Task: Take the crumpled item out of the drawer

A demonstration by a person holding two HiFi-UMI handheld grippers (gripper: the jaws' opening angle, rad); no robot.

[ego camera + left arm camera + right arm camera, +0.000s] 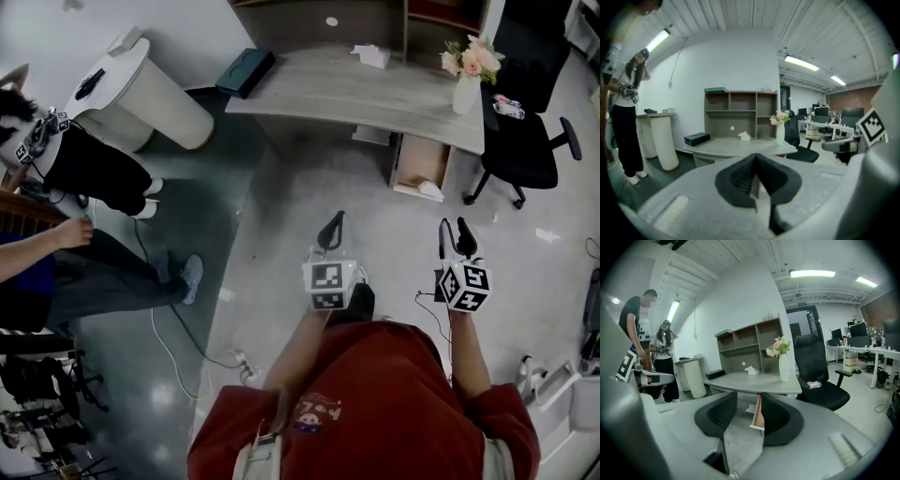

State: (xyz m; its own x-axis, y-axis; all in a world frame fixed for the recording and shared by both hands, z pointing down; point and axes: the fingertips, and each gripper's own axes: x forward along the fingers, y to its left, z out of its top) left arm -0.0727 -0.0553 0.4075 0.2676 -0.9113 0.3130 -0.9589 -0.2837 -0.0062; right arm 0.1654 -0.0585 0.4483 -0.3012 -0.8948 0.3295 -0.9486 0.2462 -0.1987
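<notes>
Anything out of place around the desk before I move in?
Only the drawer under the desk: it stands pulled open, with a white crumpled item lying at its outer end. A small packet also lies on the black chair. Nothing looks spilled or broken.

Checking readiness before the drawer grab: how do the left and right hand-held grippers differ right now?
The left hand-held gripper has its jaws shut together; the right hand-held gripper has its jaws apart. The right one's view frames the open drawer in its gap; the left one's view faces the desk top, with no drawer showing. Shared: both are empty and well short of the desk.
</notes>
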